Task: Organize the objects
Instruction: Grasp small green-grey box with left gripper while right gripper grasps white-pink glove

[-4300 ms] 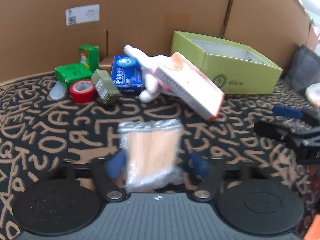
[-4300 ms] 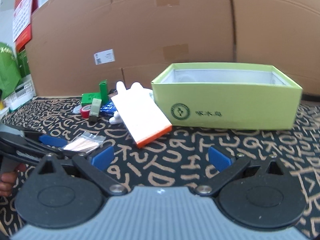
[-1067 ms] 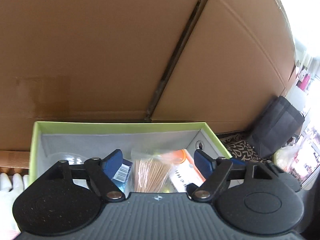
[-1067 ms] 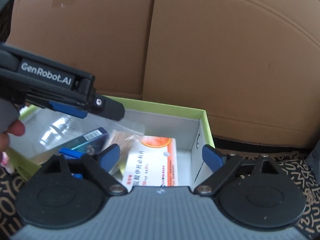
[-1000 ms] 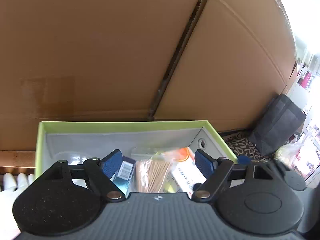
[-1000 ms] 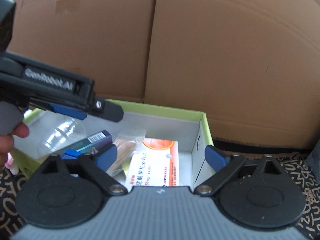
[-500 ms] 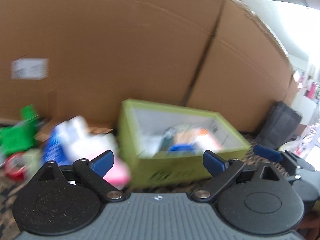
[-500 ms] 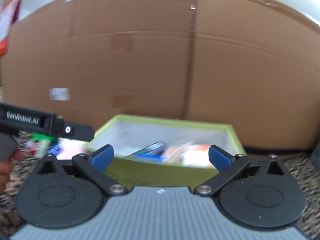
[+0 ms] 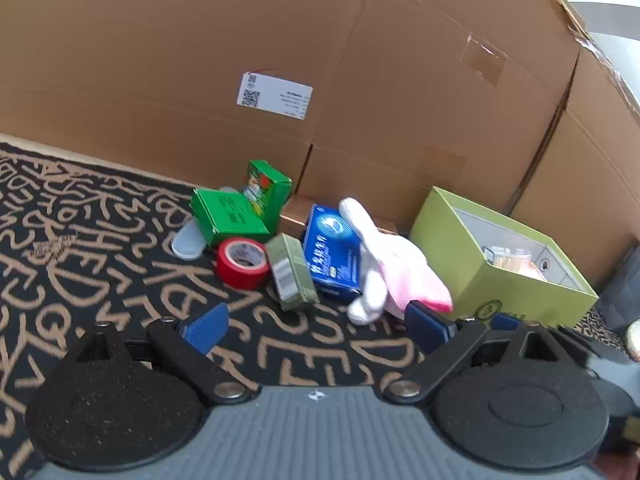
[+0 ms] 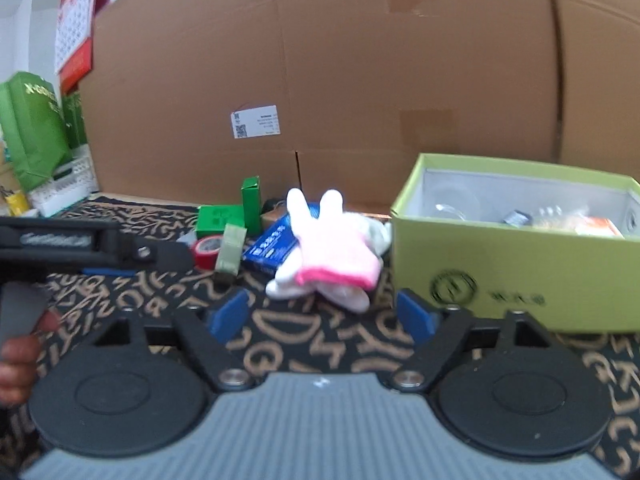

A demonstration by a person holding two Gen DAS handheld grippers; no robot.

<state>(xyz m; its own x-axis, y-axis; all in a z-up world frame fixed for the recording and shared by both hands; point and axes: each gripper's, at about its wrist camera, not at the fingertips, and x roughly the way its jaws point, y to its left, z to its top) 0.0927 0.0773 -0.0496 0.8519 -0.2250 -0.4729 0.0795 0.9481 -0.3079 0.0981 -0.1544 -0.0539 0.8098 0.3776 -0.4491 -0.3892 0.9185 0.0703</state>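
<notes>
My left gripper is open and empty above the patterned mat, short of a pile of objects: a red tape roll, an olive box, a blue box, two green boxes and a pink-and-white glove. The lime green box stands to the right and holds a toothpick bag and cartons. My right gripper is open and empty, facing the glove and the lime box. The left gripper shows at the left of the right wrist view.
Tall cardboard sheets wall off the back. A clear plastic lid lies left of the pile. A dark bag sits at far right. Green bags and a white basket stand at far left.
The toothpick bag the left gripper held earlier now lies in the lime box. Both grippers have pulled back from over the box and turned left toward the pile.
</notes>
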